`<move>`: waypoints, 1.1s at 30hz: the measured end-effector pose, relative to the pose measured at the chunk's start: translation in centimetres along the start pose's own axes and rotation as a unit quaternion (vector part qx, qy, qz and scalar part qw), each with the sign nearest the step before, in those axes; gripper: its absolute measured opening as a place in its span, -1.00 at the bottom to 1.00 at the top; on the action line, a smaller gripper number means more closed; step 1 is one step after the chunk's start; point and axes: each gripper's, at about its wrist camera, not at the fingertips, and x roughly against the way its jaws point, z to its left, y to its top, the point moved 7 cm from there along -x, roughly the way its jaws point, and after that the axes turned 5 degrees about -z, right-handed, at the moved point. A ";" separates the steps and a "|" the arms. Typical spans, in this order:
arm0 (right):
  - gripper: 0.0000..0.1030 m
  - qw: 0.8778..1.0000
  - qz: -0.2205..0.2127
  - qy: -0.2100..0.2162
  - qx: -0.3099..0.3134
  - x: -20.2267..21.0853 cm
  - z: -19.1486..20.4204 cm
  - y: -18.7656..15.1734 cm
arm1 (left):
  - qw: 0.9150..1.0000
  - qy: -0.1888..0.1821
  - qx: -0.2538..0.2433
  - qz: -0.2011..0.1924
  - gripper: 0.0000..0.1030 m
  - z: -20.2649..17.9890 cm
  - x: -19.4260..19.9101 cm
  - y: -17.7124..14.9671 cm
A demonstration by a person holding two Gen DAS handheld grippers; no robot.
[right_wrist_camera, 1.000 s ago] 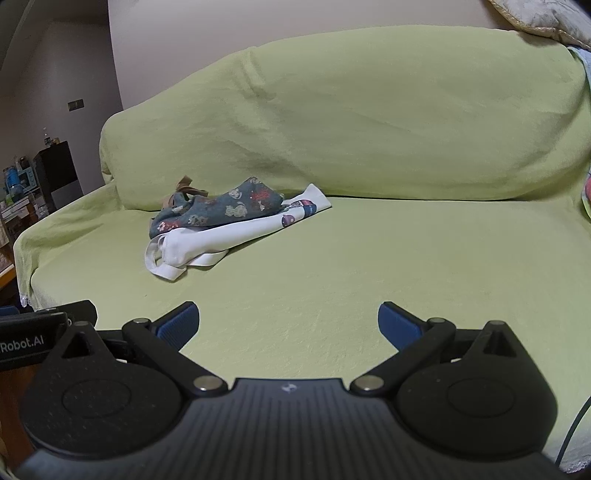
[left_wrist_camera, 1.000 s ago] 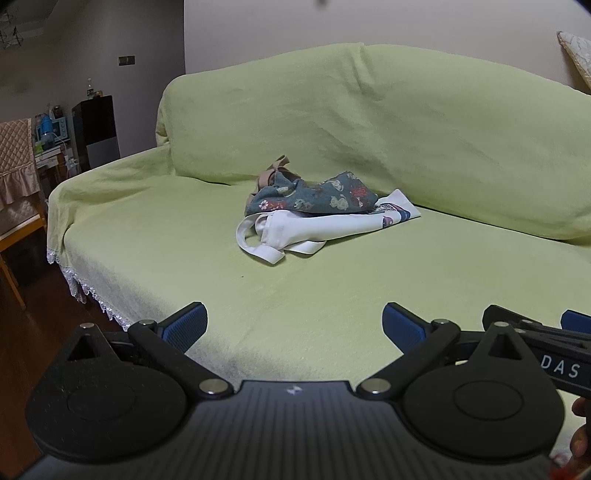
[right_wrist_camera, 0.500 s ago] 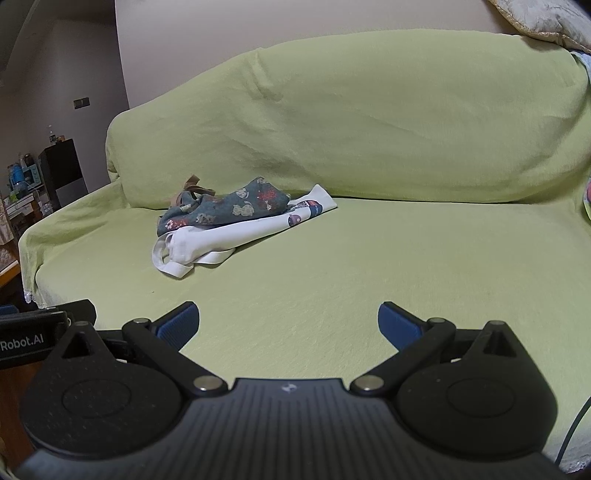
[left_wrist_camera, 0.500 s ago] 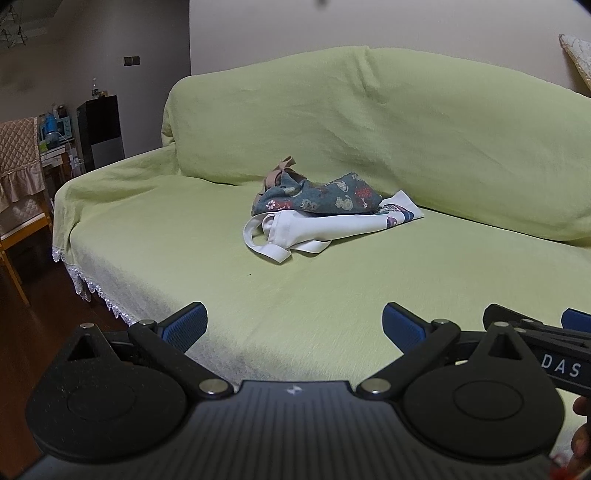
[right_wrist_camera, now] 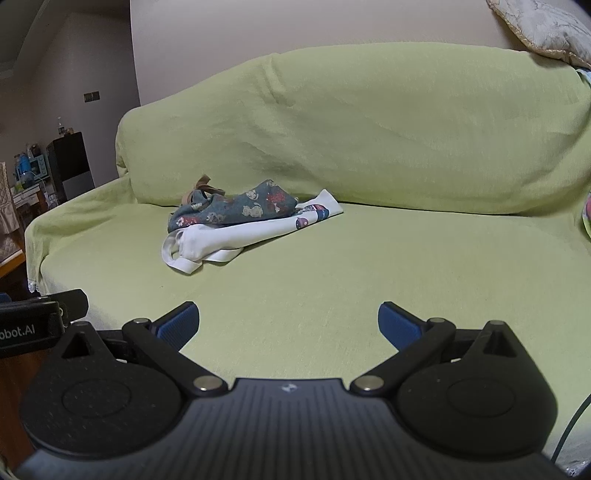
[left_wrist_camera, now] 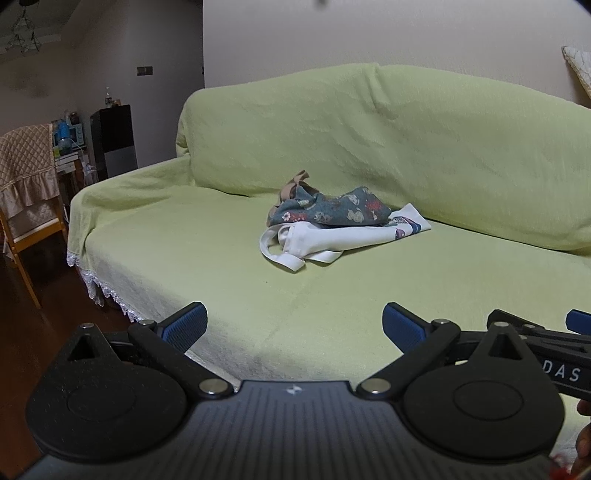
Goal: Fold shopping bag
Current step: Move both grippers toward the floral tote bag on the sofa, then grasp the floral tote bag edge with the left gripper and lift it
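Observation:
A white cloth shopping bag (left_wrist_camera: pixel 343 238) with looped handles and small printed figures lies crumpled on the sofa seat. A blue-grey patterned bag (left_wrist_camera: pixel 328 210) with tan straps lies on top of it. Both also show in the right wrist view: the white bag (right_wrist_camera: pixel 255 232) and the patterned bag (right_wrist_camera: pixel 236 208). My left gripper (left_wrist_camera: pixel 294 325) is open and empty, well short of the bags over the seat's front edge. My right gripper (right_wrist_camera: pixel 288 323) is open and empty, also well short of them, to their right.
A light green cover drapes the sofa (left_wrist_camera: pixel 424 288), with lace trim at its left front edge. A wooden chair (left_wrist_camera: pixel 26 206) and a black cabinet (left_wrist_camera: pixel 112 140) stand on the dark floor at left. A cushion (right_wrist_camera: pixel 546 29) rests on the sofa back at right.
Both grippers have shifted slightly left, so the bags sit further right in both views. Both stay open and empty; the bags have not moved.

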 end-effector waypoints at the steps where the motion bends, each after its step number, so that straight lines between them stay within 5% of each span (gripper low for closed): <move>1: 0.98 1.000 -0.002 0.001 0.001 0.2 0.1 0.1 | 1.000 0.000 0.000 -0.003 0.97 0.1 0.4 0.1; 19: 0.98 0.999 -0.048 -0.013 0.018 4.1 0.0 2.6 | 0.999 -0.010 -0.003 -0.041 0.97 0.7 3.0 1.6; 28: 0.98 0.999 -0.028 -0.021 0.023 1.9 -0.4 2.6 | 1.000 -0.008 -0.007 -0.009 0.97 1.1 -0.5 0.4; 33: 0.98 1.000 0.006 -0.019 0.023 -1.5 -0.8 2.1 | 0.999 0.002 -0.008 0.045 0.97 1.6 -4.8 -1.1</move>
